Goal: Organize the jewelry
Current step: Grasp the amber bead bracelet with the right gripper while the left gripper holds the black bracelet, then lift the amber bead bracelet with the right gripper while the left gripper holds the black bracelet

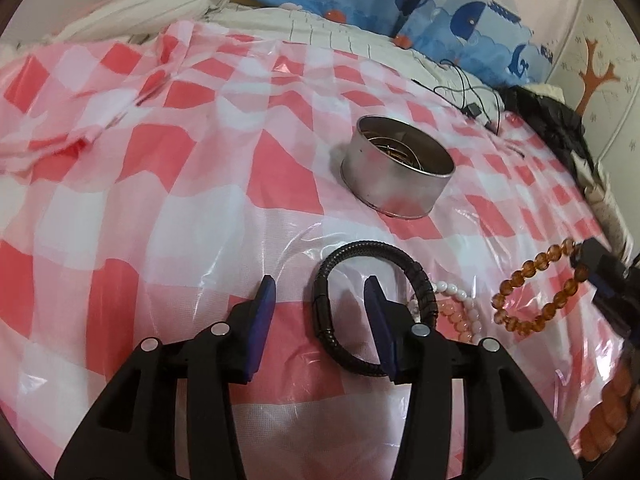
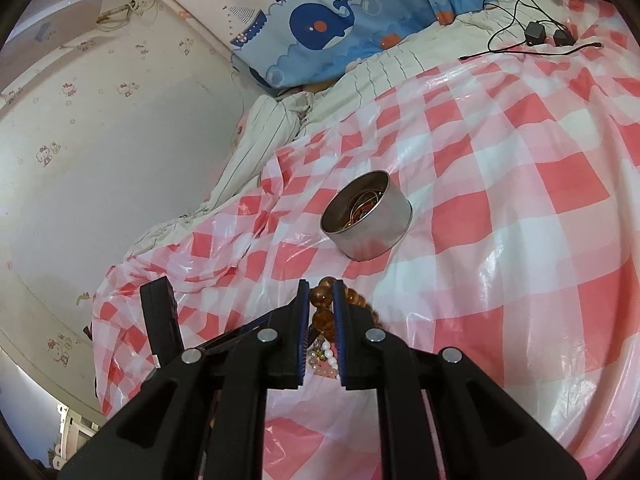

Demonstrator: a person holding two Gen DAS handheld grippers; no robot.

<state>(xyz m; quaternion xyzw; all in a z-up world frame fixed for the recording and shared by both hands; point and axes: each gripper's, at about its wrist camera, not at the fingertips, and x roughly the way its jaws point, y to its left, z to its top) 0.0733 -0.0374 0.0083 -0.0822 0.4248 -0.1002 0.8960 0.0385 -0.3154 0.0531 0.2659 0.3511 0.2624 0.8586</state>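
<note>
A round metal tin [image 1: 396, 170] with jewelry inside stands on the pink checked plastic sheet; it also shows in the right wrist view [image 2: 366, 216]. My left gripper [image 1: 320, 286] is open, its right finger inside a black braided bracelet [image 1: 420, 280] lying on the sheet. Beside it lie a white and pink bead bracelet [image 1: 460, 308]. My right gripper [image 2: 321, 286] is shut on an amber bead bracelet [image 2: 320, 300], which hangs from it in the left wrist view [image 1: 532, 292]. The white and pink beads [image 2: 326, 354] show below the right fingers.
A whale-print blue pillow [image 1: 440, 4] and striped bedding lie at the back. Black cables and adapters [image 2: 536, 34] lie on the bed's far side. A dark garment [image 1: 556, 120] lies at the right edge. A wall [image 2: 100, 140] borders the bed.
</note>
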